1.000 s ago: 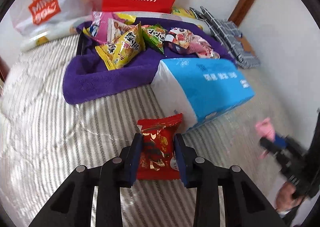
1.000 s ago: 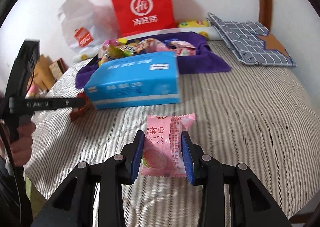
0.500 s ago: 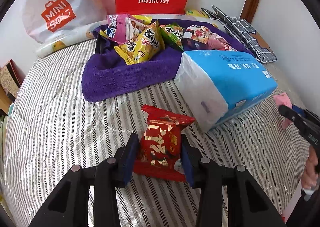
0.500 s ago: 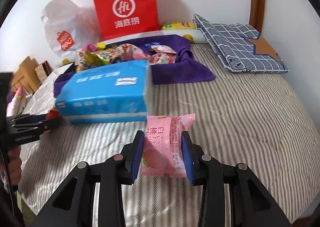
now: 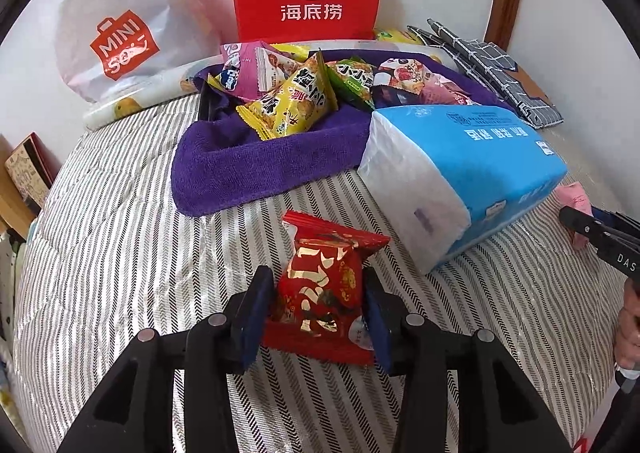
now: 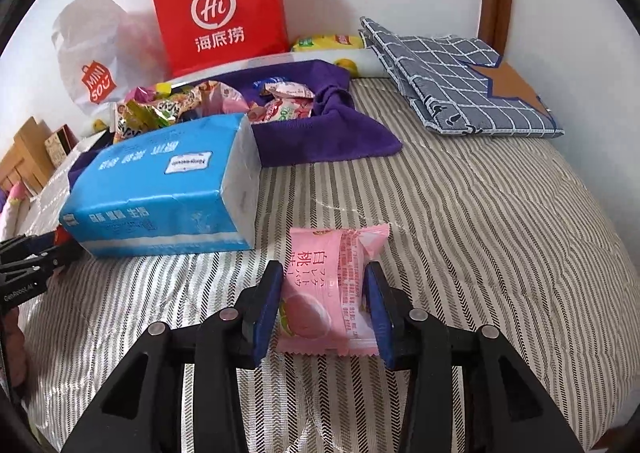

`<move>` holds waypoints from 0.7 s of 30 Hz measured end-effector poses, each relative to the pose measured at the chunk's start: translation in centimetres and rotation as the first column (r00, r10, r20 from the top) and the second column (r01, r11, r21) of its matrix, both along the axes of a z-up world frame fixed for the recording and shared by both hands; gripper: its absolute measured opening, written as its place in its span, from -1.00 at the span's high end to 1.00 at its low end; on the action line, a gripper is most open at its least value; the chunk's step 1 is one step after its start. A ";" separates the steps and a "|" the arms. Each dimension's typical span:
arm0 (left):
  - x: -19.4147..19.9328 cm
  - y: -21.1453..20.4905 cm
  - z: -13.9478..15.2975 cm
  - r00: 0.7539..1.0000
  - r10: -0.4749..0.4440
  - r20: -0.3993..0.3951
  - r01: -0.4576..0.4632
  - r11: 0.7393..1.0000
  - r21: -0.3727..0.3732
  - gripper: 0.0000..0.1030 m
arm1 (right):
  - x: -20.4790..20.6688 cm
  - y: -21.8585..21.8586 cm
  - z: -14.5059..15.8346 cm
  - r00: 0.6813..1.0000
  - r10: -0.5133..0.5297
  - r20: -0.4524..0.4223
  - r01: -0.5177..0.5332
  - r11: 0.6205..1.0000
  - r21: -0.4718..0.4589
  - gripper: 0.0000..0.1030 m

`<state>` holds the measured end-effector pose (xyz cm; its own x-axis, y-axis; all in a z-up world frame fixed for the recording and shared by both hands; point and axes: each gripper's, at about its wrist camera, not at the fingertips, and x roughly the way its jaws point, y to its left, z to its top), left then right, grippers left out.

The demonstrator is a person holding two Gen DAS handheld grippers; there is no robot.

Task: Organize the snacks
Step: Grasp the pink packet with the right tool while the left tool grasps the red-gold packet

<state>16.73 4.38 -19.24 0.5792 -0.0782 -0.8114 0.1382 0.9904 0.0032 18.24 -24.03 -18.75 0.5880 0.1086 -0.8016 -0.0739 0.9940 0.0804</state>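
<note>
Both packets look feather-light, puffy and crinkly-slick: the red packet (image 5: pixel 324 289) sits between the left gripper (image 5: pixel 318 317)'s just-loosened jaws, the pink packet (image 6: pixel 328 293) likewise in the right gripper (image 6: pixel 326 313), both mid-bed (image 6: pixel 480 237) by the tissue pack (image 6: pixel 168 189), so I'd pinch the middles gently.

Red pack (image 5: pixel 324 289): glossy foil, gold metallic print, crinkled. Pink pack (image 6: pixel 328 293): smooth plastic film, slight sheen. Tissue pack (image 5: pixel 480 157): thin blue-and-white plastic wrap, semi-gloss. Towel (image 5: pixel 248 165): purple terry cloth, matt, fuzzy. Bedcover (image 5: pixel 120 253): striped woven cloth, herringbone texture, faint sheen. Red bag (image 6: pixel 220 1): matt paper. White bag (image 5: pixel 116 21): thin translucent plastic, wrinkled. Checked cloth (image 6: pixel 460 81): matt cotton-like fabric. Both grippers' bodies: matt black plastic, metal rivets; pads (image 6: pixel 266 305): blue, matt, rubbery.
</note>
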 end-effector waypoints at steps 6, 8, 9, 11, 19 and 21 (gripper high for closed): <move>0.1 0.1 0.2 1.000 -0.008 -0.005 0.008 1.000 -0.011 0.10 | 0.0 -0.7 -0.2 1.000 -0.019 -0.008 0.020 0.999 0.051 0.13; 0.2 -0.1 0.2 1.000 -0.022 -0.008 0.022 1.000 -0.010 0.02 | 0.1 -0.8 -0.2 1.000 -0.025 -0.015 0.026 0.998 0.058 0.13; 0.2 -0.3 0.1 1.000 -0.027 -0.009 0.027 1.000 0.001 0.00 | 0.1 -0.8 -0.2 1.000 -0.026 -0.014 0.027 0.998 0.059 0.12; 0.1 -0.5 0.0 1.000 -0.024 -0.007 0.025 1.000 0.011 -0.01 | 0.3 -0.7 -0.2 0.999 -0.027 -0.019 0.028 0.998 0.055 0.08; 0.0 0.3 0.2 1.000 0.002 0.000 -0.002 1.000 -0.021 0.25 | 0.1 -0.3 -0.1 1.000 0.003 -0.021 -0.002 0.999 0.047 -0.09; 0.1 0.7 0.3 1.000 0.005 -0.004 -0.006 0.999 -0.054 0.29 | 0.0 -0.7 0.0 1.000 -0.004 -0.022 0.006 0.998 0.067 -0.09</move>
